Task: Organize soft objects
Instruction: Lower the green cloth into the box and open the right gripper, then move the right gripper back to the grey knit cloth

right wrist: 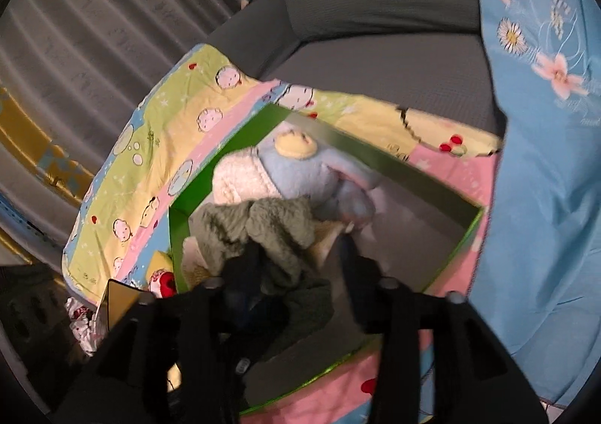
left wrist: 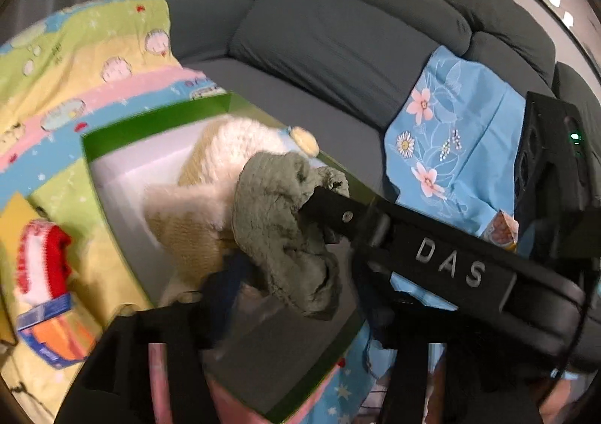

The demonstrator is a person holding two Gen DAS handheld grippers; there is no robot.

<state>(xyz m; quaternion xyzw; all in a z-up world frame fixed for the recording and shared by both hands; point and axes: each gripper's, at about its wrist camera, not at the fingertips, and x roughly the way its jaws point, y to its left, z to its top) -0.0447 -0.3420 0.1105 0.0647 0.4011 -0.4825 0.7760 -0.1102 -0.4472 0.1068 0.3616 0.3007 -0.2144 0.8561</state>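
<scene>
the grey-green fleece cloth (right wrist: 270, 232) lies bunched in the green-rimmed box (right wrist: 176, 236), on top of the blue plush toy (right wrist: 300, 176) and the cream knit (left wrist: 240, 146). the right gripper (right wrist: 300, 262) stands parted, the cloth draped over one finger, not pinched. the left gripper (left wrist: 296, 296) looks spread too — its tips lie under the cloth, so i can't tell for sure. to finish well, lift both clear slowly so no fold snags, then press the cloth flat below the rim.
</scene>
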